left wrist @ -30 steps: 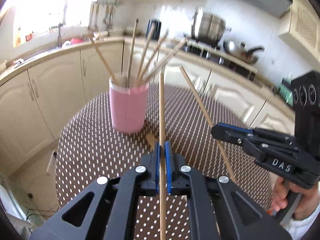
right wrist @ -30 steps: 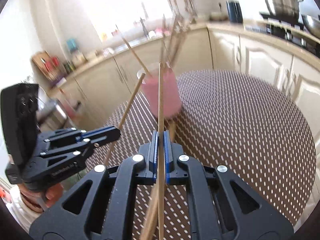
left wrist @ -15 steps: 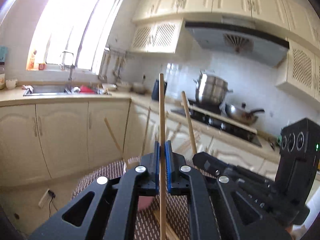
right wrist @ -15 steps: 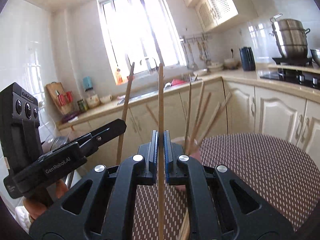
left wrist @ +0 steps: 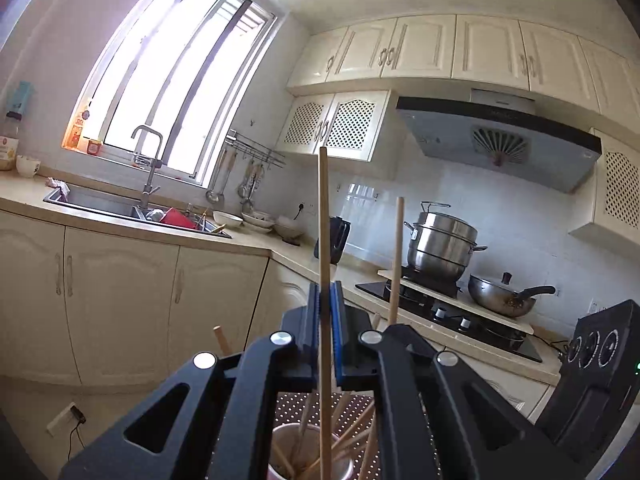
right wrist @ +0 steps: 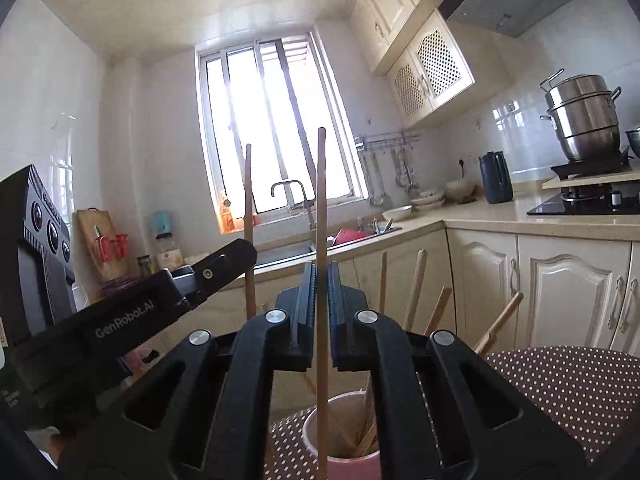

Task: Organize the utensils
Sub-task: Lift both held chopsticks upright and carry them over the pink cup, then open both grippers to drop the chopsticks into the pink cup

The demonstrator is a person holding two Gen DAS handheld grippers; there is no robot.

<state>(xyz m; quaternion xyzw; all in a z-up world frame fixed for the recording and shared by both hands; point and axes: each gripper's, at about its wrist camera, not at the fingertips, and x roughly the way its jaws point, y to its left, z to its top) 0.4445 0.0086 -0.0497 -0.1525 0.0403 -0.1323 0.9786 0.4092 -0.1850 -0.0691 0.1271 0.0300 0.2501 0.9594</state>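
In the left wrist view, the kitchen sink [left wrist: 136,210] sits under the window with a red container [left wrist: 176,218] and dishes in it. The left gripper [left wrist: 327,312] has its fingers [left wrist: 315,320] clenched on an upright wooden chopstick [left wrist: 323,220], which runs down between them toward the cup below. That cup [left wrist: 280,468] stands on the dotted table [left wrist: 296,404] and holds several more chopsticks leaning against its rim at different angles. Just right of it, a second upright chopstick [left wrist: 397,256] rises from the right gripper, whose black body [left wrist: 592,376] fills the right edge. Behind it, on the stove, stand a steel steamer pot [left wrist: 440,246] and a wok [left wrist: 500,300].

In the right wrist view, the left gripper [right wrist: 236,260] reaches in from the left, closed on its chopstick [right wrist: 248,200]. The right gripper [right wrist: 320,308] likewise has its fingers [right wrist: 306,308] clenched on a chopstick [right wrist: 320,200], held upright with its lower end over the mouth of the pink cup [right wrist: 352,466]. The cup stands near the left edge of the table [right wrist: 580,384] and contains a bundle of chopsticks [right wrist: 416,288] fanning out to the right. Whether either held chopstick's tip is already inside the cup cannot be told.
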